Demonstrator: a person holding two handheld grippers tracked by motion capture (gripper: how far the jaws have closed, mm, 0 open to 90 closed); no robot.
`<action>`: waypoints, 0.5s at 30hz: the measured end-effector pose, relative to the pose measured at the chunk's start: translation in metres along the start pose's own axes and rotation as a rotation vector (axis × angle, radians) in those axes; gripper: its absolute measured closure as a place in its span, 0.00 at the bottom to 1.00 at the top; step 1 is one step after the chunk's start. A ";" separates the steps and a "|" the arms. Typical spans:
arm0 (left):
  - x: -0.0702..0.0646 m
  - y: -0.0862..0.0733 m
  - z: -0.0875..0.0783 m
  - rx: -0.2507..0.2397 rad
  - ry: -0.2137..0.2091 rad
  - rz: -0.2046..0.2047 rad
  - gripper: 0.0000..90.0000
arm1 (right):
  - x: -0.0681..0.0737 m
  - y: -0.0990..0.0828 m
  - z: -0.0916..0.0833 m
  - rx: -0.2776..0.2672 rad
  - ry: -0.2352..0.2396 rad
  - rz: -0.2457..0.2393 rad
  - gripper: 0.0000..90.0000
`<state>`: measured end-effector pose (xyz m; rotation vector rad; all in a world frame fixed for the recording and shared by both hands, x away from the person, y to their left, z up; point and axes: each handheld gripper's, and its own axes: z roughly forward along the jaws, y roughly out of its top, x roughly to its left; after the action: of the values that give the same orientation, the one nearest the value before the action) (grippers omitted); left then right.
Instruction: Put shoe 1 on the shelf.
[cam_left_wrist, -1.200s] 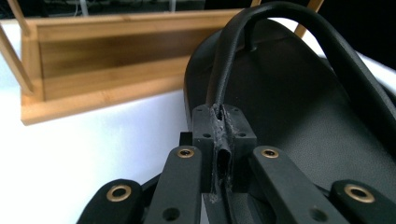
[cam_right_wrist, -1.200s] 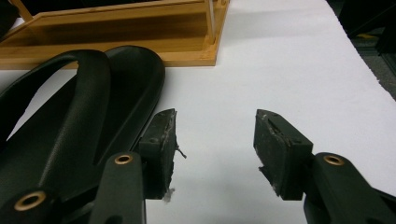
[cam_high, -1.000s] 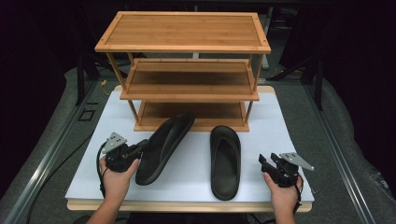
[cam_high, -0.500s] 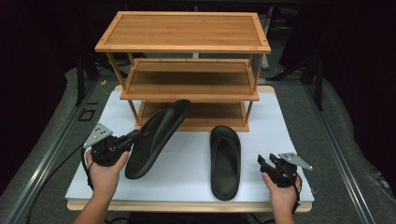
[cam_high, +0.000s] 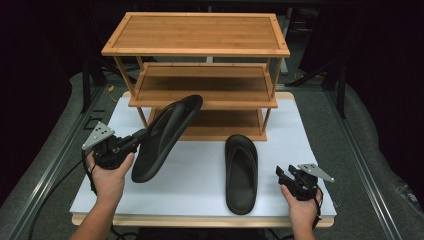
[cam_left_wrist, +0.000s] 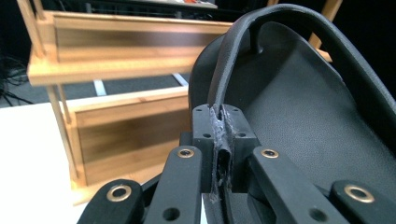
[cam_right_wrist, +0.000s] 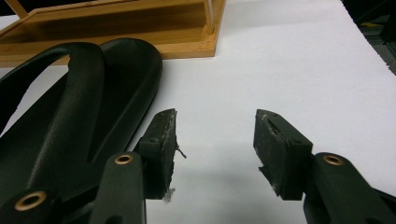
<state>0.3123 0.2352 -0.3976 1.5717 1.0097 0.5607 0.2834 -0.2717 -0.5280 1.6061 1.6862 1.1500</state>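
Observation:
My left gripper (cam_high: 136, 138) is shut on the strap of a black flip-flop (cam_high: 165, 135), which hangs tilted above the white table, toe toward the bamboo shoe rack (cam_high: 200, 55). In the left gripper view the strap (cam_left_wrist: 233, 60) is pinched between the two jaws, left gripper (cam_left_wrist: 222, 140), with the footbed (cam_left_wrist: 303, 107) to the right. A second black flip-flop (cam_high: 241, 172) lies flat on the table right of centre. My right gripper (cam_high: 281, 174) rests open beside its heel; in the right gripper view the right gripper (cam_right_wrist: 215, 135) has nothing between its jaws, with that flip-flop (cam_right_wrist: 70, 126) left of them.
The three-tier rack stands at the back of the white table top (cam_high: 200, 195); its lower shelves (cam_high: 205, 90) hold nothing. Grey carpet and metal rails (cam_high: 55, 160) flank the table. Bare white surface (cam_right_wrist: 289, 60) lies ahead of the right gripper.
My left gripper has lifted its flip-flop off the table and carried it left and up toward the rack. The right gripper and the other flip-flop stayed put.

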 end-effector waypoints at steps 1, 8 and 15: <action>0.002 0.002 0.002 -0.002 0.005 0.001 0.94 | 0.000 0.000 0.000 -0.001 0.000 0.000 0.54; 0.019 0.018 0.024 -0.031 0.046 -0.029 0.95 | 0.000 0.000 -0.001 -0.002 -0.001 0.009 0.54; 0.039 0.035 0.042 -0.037 0.081 -0.079 0.95 | 0.000 -0.001 0.000 -0.002 0.003 0.012 0.54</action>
<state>0.3764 0.2447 -0.3815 1.4798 1.1114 0.5891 0.2829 -0.2718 -0.5284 1.6158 1.6788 1.1597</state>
